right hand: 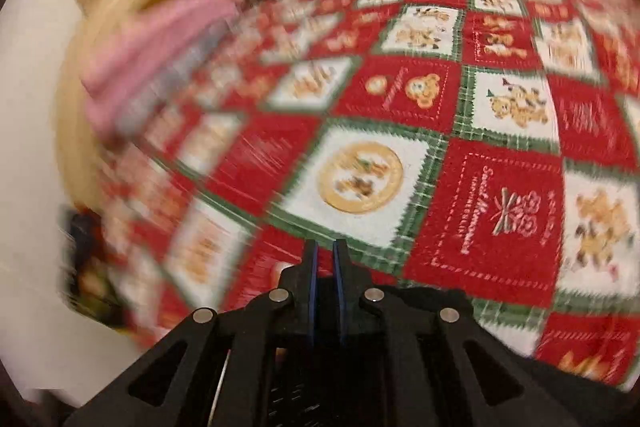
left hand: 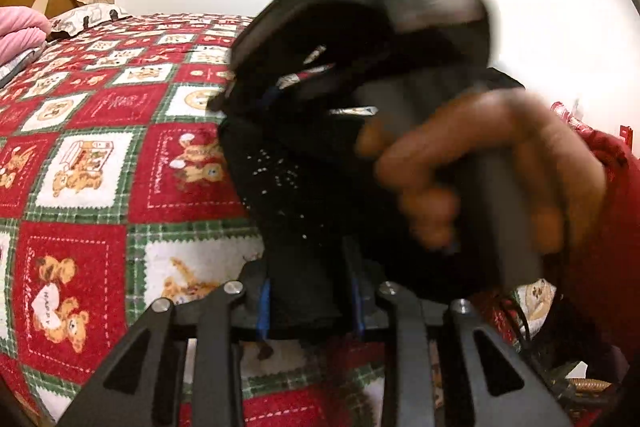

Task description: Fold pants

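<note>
So the left claw (left hand: 310,303) is pinching black pants (left hand: 288,187) above the near side of the bed's teddy-bear quilt (left hand: 100,147). Right claw (right hand: 325,259) is pressed together, empty, over the quilt; the person's hand (left hand: 492,171) grips its handle.

"HAPPY" on the white heart held by 2 teddy bears in a red bedspread (left hand: 120,163) square at lower left of the left wrist view, script reading roughly "Sweet Memories" on a red square at lower right of the right wrist view, other lettering too blurred
</note>
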Demonstrator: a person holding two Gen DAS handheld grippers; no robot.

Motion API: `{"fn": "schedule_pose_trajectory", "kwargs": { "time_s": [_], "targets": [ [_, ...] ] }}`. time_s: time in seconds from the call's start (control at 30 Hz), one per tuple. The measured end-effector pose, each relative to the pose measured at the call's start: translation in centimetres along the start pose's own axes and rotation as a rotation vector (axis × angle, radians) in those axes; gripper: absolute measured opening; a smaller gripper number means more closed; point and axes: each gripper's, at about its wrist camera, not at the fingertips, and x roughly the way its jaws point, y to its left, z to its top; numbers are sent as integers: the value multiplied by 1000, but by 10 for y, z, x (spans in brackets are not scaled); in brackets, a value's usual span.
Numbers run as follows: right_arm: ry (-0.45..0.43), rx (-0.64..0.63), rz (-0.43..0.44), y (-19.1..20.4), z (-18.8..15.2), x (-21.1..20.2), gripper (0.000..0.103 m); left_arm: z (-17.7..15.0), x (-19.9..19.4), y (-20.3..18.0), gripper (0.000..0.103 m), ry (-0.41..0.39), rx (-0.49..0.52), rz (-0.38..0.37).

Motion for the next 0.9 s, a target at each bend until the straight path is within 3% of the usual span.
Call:
{"fn": "schedule_pose_trajectory", "kwargs": {
  "time_s": [0.1,0.13,0.2,0.27,0.37,0.5,0.57,0.67,0.73,0.77,0.83,0.9],
  "targets": [
    [-97,-1,33,3,-3,-39,9,-1,1,-1,30,-5,0,1],
    [-91,-31,26,9,-6,-44,9,-1,1,-2,30,-8,7,1],
    [-42,-103,10,23,-13,-45,9,-2,-1,-7,29,-17,22,-1],
    [16,-184,-63,37,-20,-30,9,-4,-3,-12,29,-23,45,7],
    [151,-188,-106,32,-31,12,9,-7,-2,-19,29,-12,77,34],
    [140,-140,-61,29,-21,18,9,-7,-3,-22,29,-15,88,39],
    [81,-139,-32,27,-16,0,9,-7,-6,-29,27,-30,113,37],
    [-1,-192,-70,26,-6,-35,9,-10,-10,-46,27,-49,162,62],
    [-9,-208,-69,24,1,-51,9,-8,-11,-52,27,-60,191,71],
    [-2,-215,-69,24,3,-54,12,-7,-12,-55,27,-66,210,77],
    [22,-248,-89,27,8,-59,28,-6,-13,-62,27,-76,249,89],
    [48,-284,-91,31,9,-64,61,-5,-11,-69,27,-77,282,99]
  ]
}}
